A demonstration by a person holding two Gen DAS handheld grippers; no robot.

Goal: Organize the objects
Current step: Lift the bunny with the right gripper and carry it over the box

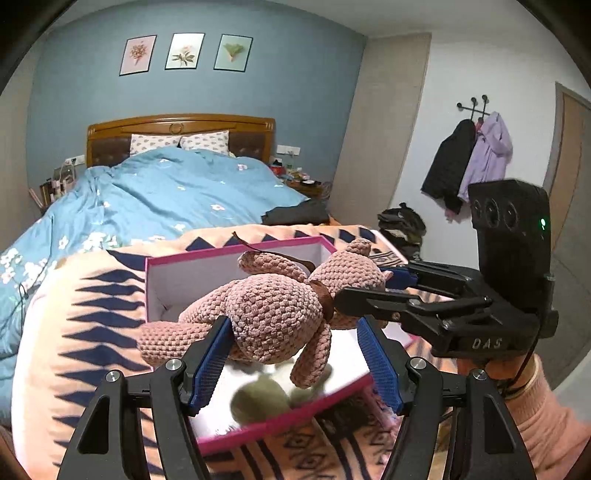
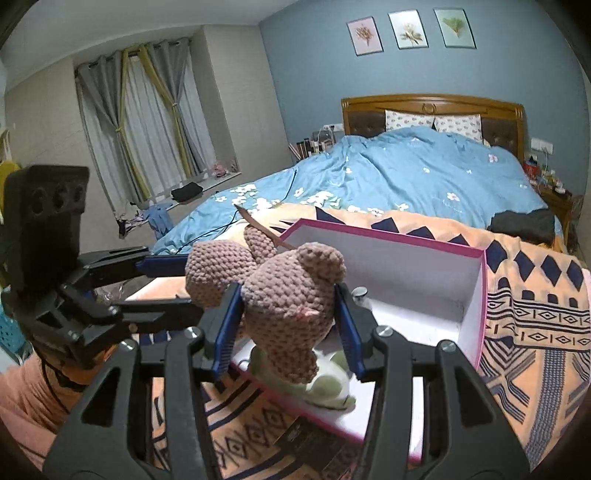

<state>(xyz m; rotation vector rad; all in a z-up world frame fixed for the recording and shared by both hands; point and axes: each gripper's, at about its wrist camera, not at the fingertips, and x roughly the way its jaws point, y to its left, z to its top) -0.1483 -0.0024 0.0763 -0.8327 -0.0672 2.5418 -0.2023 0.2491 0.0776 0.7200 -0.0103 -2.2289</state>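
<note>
Crocheted pink bear [image 1: 273, 314], likely light and squashy, hangs mid-frame over the box [image 1: 177, 262], right gripper [image 2: 290, 317] pinching its head, left gripper [image 1: 295, 362] clasping its belly.

Black claw [image 1: 295, 354], blue ribbed pads [image 1: 210, 365], silver screws, peach sleeve [image 1: 546, 417]

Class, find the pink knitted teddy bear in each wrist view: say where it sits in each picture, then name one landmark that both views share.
Left wrist view: the teddy bear lies sideways at centre, above the pink-rimmed box, head to the right.
Right wrist view: the teddy bear is at centre, head nearest the camera, over the box's near edge.
Shared landmark: the three framed flower prints on the blue wall.
</note>
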